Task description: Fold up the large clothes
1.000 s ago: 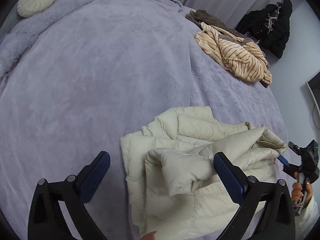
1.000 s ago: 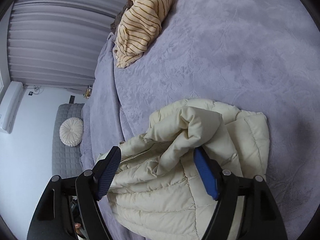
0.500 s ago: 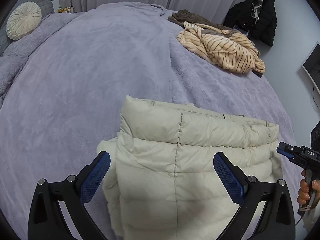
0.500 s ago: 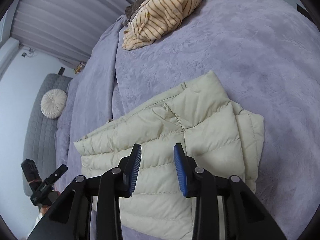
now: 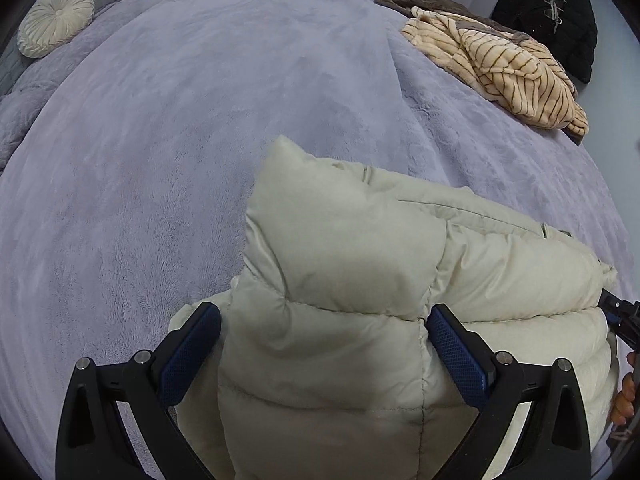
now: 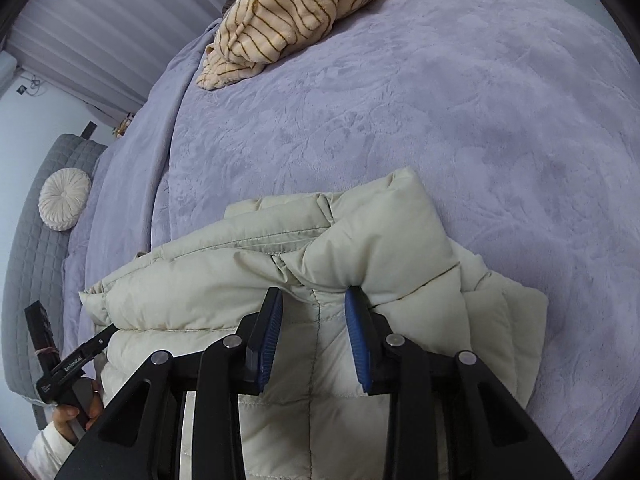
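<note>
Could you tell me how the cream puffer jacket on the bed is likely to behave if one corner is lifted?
The cream puffer jacket would probably drape rather than hold shape, as its folded layers sag and crease on the bed. Its puffy quilted panels suggest it is light for its bulk. The smooth shell looks fairly slippery, so the stacked folds may slide apart.
</note>
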Available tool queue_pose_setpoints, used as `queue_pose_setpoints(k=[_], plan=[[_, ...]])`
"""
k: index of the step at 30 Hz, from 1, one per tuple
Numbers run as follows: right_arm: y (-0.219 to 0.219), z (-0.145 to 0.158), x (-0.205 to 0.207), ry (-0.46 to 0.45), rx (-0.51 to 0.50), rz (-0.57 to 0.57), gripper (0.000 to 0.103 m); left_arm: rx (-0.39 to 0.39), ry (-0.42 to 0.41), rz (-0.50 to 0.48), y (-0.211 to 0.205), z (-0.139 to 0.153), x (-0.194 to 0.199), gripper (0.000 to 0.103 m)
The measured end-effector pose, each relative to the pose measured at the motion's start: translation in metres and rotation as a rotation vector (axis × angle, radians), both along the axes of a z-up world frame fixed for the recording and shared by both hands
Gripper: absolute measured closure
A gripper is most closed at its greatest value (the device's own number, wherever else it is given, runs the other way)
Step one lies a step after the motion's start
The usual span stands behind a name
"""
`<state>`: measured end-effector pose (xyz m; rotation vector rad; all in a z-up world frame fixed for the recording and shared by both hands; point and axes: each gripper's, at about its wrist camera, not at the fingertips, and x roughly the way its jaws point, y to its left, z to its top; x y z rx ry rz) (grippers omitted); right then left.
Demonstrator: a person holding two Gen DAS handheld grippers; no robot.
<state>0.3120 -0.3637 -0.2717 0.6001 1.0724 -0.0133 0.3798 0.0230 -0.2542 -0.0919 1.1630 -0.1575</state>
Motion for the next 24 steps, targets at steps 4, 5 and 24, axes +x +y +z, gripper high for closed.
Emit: queue_pose_setpoints(k=[4, 5, 24], plan=[[-0.01, 0.01, -0.002, -0.014, 0.0, -0.046, 0.069, -0.014, 0.007, 0.006, 0.007, 0.009, 0.002, 0.0], [-0.013, 0.012, -0.003, -0.011, 0.002, -0.061, 0.069, -0.021, 0.008, -0.003, 0.008, 0.013, 0.002, 0.0], [-0.021, 0.059, -0.086, -0.025, 0.145, -0.14, 0.032, -0.219, 0.114, 0.004, 0.081, 0.05, -0.064, 0.0]])
